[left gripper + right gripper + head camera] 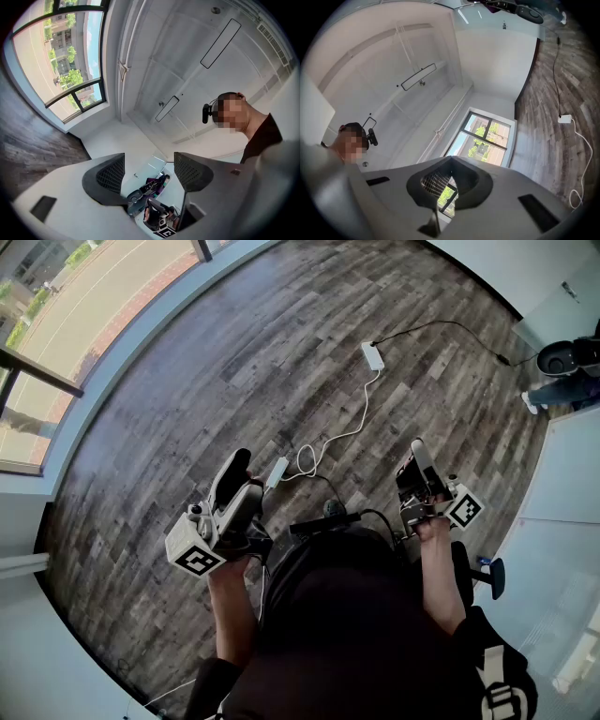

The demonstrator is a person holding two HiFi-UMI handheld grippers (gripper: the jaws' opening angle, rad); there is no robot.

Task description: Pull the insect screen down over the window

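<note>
**Q:** Which step is judged to be in hand?

**A:** The approach only. The left tool [149,164] is spread, with nothing between its jaws. The right tool [449,176] is pressed together and empty. The 2 tools are carried over the floor [281,343], well apart from the window [56,61].

**Q:** Where is the insect screen?

**A:** It cannot be made out at the window.

**Q:** What is called for next?

**A:** The window must be reached, and the screen's lower edge found and gripped.

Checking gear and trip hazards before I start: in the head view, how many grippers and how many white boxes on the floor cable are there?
Grippers: 2 (left gripper, right gripper)
White cable boxes: 2 (power adapter, inline box)
Total: 4
</note>
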